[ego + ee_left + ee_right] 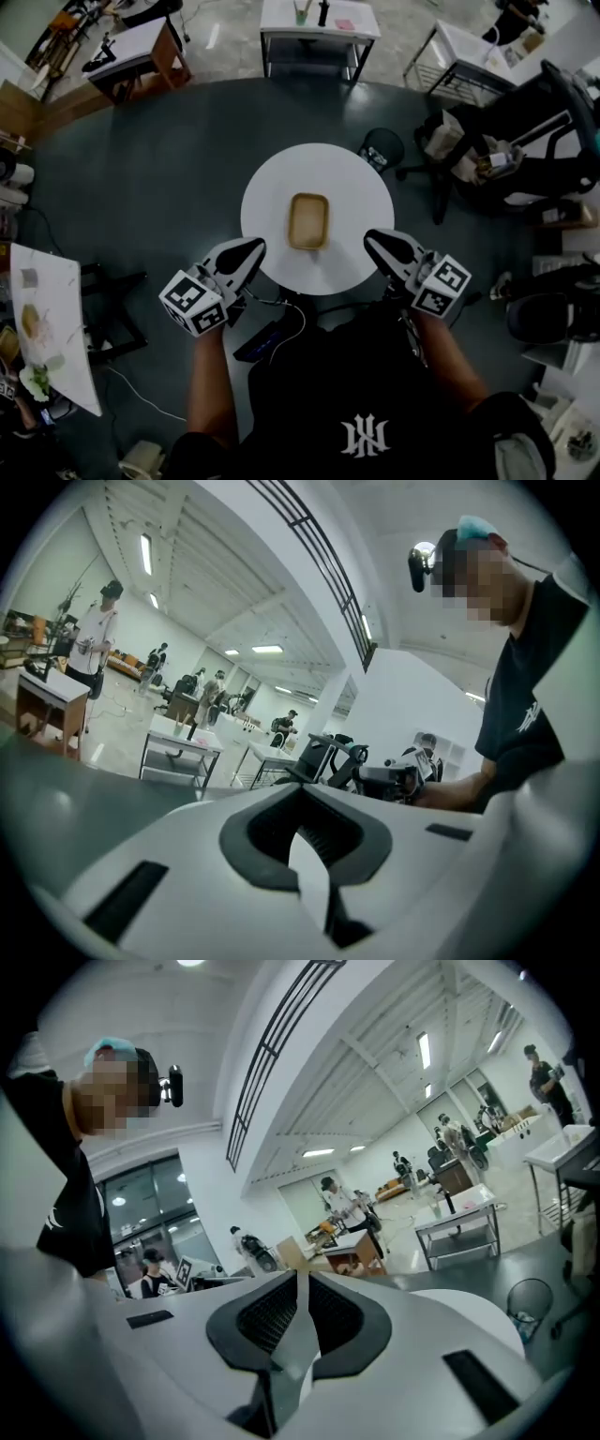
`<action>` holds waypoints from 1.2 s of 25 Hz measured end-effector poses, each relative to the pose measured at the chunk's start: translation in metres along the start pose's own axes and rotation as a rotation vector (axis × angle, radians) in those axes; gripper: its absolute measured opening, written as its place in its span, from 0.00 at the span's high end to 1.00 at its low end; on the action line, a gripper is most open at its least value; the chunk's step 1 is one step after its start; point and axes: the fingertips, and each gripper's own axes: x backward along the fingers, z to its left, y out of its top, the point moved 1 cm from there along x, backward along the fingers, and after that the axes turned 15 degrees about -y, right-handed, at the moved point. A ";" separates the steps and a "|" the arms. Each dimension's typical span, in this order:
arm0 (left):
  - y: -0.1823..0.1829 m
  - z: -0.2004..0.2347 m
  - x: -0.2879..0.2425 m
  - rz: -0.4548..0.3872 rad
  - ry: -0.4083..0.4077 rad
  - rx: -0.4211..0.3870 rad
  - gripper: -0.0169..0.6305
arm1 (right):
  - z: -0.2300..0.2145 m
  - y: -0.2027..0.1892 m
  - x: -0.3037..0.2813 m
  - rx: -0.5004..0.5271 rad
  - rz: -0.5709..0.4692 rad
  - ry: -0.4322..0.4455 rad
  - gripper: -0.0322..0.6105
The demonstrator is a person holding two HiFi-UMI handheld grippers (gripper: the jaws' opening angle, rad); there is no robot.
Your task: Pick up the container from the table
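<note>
A shallow tan rectangular container (308, 221) lies empty in the middle of a small round white table (356, 187). My left gripper (255, 246) hangs at the table's near left edge, its jaws shut with nothing between them; they point inward toward the table. My right gripper (370, 237) sits at the near right edge, also shut and empty. Both stand short of the container, one on each side of it. In the left gripper view the closed jaws (300, 832) face across to the other gripper (389, 778). The right gripper view shows its closed jaws (302, 1288); the container is hidden in both.
Black office chairs (525, 122) crowd the right side. A small round bin (382, 148) stands just behind the table. White work tables (319, 23) line the back, and a white desk (52, 319) stands at the left. Several people stand far off.
</note>
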 end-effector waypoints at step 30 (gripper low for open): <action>-0.141 0.172 -0.070 0.308 0.023 0.466 0.86 | -0.127 -0.123 -0.135 -0.209 0.328 -0.094 0.72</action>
